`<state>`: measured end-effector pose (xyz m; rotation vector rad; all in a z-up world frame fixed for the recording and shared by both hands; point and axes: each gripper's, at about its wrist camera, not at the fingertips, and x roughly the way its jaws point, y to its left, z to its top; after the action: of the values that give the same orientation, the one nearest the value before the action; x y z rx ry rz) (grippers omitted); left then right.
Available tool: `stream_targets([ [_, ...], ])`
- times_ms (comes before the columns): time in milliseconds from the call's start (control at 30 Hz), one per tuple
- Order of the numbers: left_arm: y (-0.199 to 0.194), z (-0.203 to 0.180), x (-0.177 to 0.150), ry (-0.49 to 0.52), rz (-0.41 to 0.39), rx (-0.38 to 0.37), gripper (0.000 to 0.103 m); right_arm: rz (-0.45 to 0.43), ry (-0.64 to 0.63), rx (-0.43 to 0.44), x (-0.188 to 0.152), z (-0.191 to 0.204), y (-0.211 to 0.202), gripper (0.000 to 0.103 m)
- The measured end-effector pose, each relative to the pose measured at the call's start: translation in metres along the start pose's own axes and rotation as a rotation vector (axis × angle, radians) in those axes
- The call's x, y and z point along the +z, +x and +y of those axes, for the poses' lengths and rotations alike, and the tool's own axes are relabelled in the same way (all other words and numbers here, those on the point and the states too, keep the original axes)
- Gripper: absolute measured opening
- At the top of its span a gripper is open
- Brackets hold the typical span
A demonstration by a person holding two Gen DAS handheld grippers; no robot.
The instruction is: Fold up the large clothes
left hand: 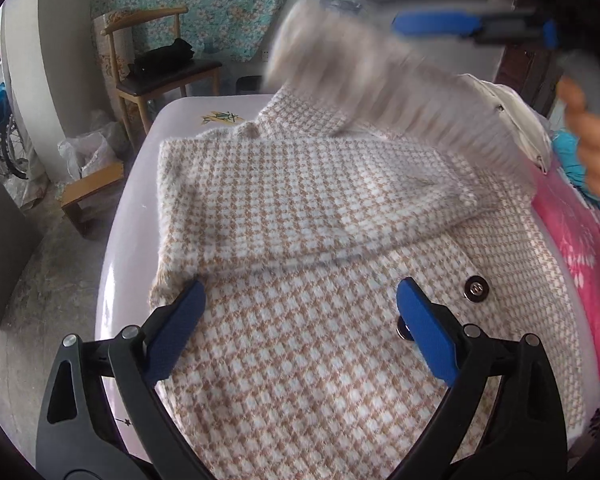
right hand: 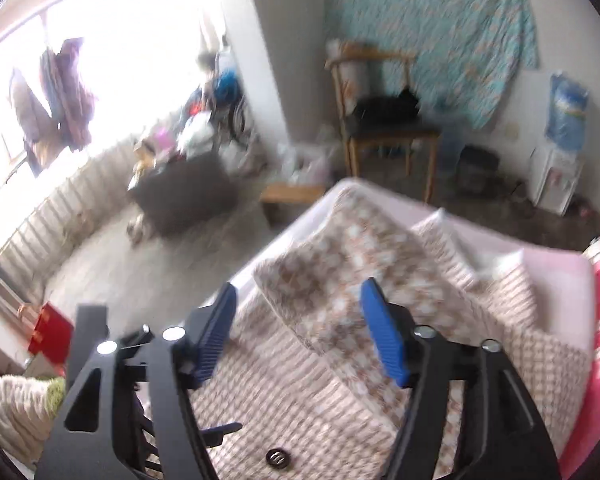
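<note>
Houndstooth coat (left hand: 300, 220) lying partly folded on the pale table (left hand: 124, 240). Left tool (left hand: 300, 320) and right tool (right hand: 300, 332) hover spread apart, empty. Fabric appears thick, soft, limp; best gripped at hem corners.

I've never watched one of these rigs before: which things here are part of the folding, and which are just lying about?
Part of the job:
- checked coat
- left gripper, open
- right gripper, open
- table

Lying about:
- wooden chair
- pink cloth
- small stool
</note>
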<state>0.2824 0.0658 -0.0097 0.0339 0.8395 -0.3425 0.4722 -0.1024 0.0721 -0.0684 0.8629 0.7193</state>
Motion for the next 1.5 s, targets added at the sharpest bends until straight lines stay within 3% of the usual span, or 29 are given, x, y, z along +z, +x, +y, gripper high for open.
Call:
stream_targets([
  [67,0.002,0.005,-0.004,-0.017,0.007,-0.024,0.088,0.167,-0.036,0.0,-0.021,0.008,0.042,0.071],
  [133,0.003,0.013,-0.005,-0.055,0.019,-0.064,0.077,0.204,-0.003,-0.043,-0.039,-0.009,0.049,0.071],
  [300,0.016,0.04,0.023,-0.189,-0.002,-0.114,0.067,0.079,0.225,-0.088,-0.049,-0.087,-0.018,0.071],
  [367,0.032,0.05,0.039,-0.234,0.007,-0.108,0.064,0.046,0.284,-0.156,-0.059,-0.118,-0.048,0.071],
  [467,0.075,0.063,0.063,-0.296,0.087,-0.054,0.057,0.041,0.334,-0.344,-0.079,-0.161,-0.073,0.071],
  [533,0.103,0.07,0.072,-0.32,0.147,-0.022,0.053,0.046,0.413,-0.392,-0.098,-0.191,-0.081,0.071],
  [633,0.118,0.071,0.082,-0.326,0.132,0.014,0.039,0.073,0.525,-0.4,-0.124,-0.229,-0.073,0.069],
  [667,0.119,0.068,0.085,-0.318,0.128,0.004,0.02,0.083,0.544,-0.399,-0.131,-0.237,-0.069,0.063],
  [767,0.116,0.061,0.093,-0.283,0.105,0.013,0.006,0.105,0.582,-0.378,-0.144,-0.251,-0.051,0.05],
  [867,0.089,0.053,0.108,-0.228,-0.006,0.014,0.006,0.074,0.597,-0.341,-0.144,-0.256,-0.05,0.033],
  [933,0.078,0.049,0.117,-0.204,-0.059,0.042,0.006,0.056,0.584,-0.354,-0.141,-0.255,-0.052,0.029],
  [1133,0.121,0.051,0.103,-0.16,0.05,0.153,0.006,0.065,0.562,-0.398,-0.141,-0.254,-0.043,0.028],
  [1200,0.123,0.051,0.095,-0.145,0.037,0.168,0.006,0.072,0.545,-0.403,-0.142,-0.253,-0.042,0.028],
  [1333,0.119,0.05,0.095,-0.117,0.034,0.174,0.01,0.043,0.495,-0.419,-0.138,-0.246,-0.056,0.032],
  [1400,0.108,0.049,0.097,-0.11,0.021,0.199,0.013,0.001,0.457,-0.42,-0.134,-0.239,-0.068,0.041],
  [1500,0.079,0.042,0.099,-0.096,-0.069,0.202,0.02,-0.044,0.396,-0.393,-0.123,-0.226,-0.076,0.051],
])
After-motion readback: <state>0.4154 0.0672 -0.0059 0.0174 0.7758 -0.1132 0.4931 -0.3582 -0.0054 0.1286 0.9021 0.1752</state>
